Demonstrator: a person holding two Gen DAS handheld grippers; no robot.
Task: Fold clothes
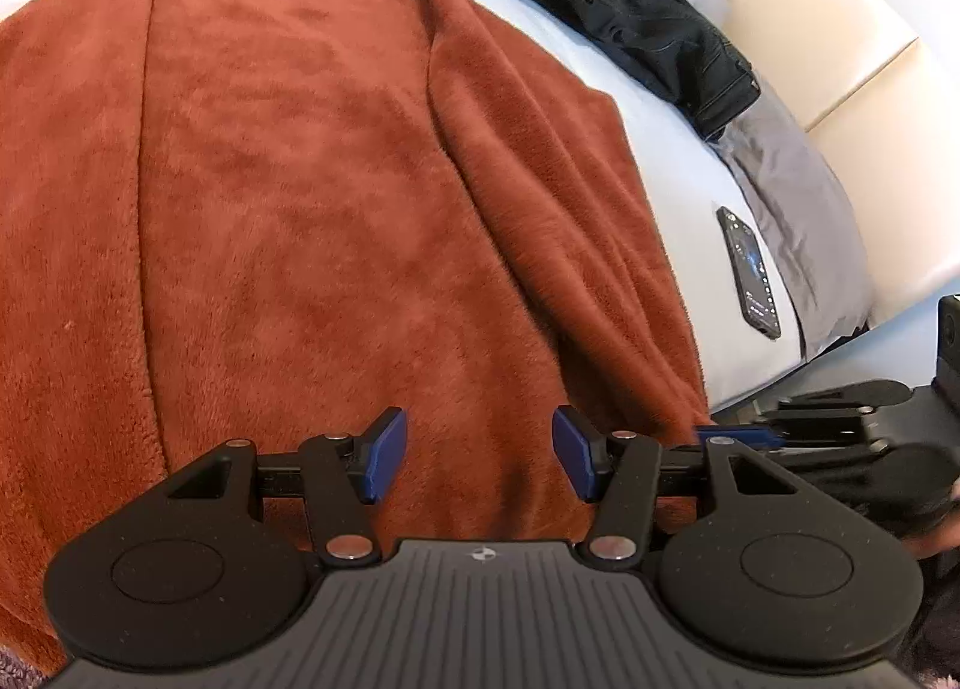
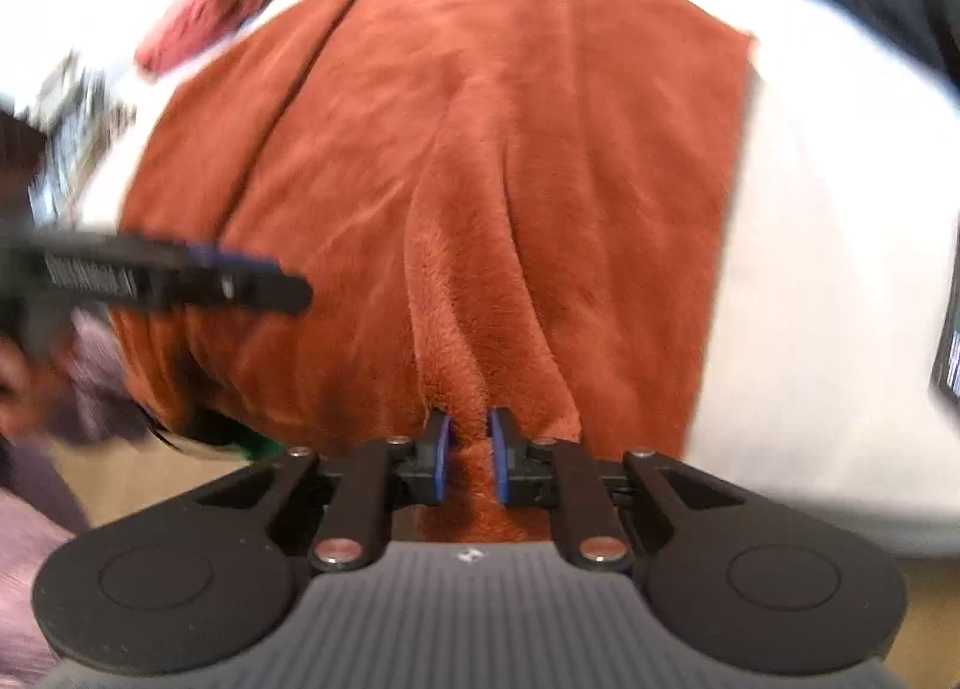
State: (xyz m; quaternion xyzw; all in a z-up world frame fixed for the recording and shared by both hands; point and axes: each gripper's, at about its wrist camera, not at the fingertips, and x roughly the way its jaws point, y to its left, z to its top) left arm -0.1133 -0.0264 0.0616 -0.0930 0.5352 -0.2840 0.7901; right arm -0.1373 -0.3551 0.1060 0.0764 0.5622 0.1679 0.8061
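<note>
A rust-orange fleece garment (image 1: 300, 179) lies spread over the white bed (image 1: 678, 161), with long folds down its right side. My left gripper (image 1: 479, 458) is open and empty just above the near edge of the fleece. My right gripper (image 2: 471, 458) is shut on a pinched ridge at the near hem of the fleece (image 2: 480, 179). The right gripper also shows at the right edge of the left wrist view (image 1: 738, 437), and the left gripper shows at the left of the right wrist view (image 2: 240, 281). The right wrist view is blurred.
A black garment (image 1: 630, 23) lies crumpled at the far right of the bed. A phone (image 1: 750, 272) lies near the bed's right edge beside a grey pillow (image 1: 798, 197). A cream padded headboard (image 1: 840, 29) stands beyond. A reddish item (image 2: 204, 5) lies at the far left.
</note>
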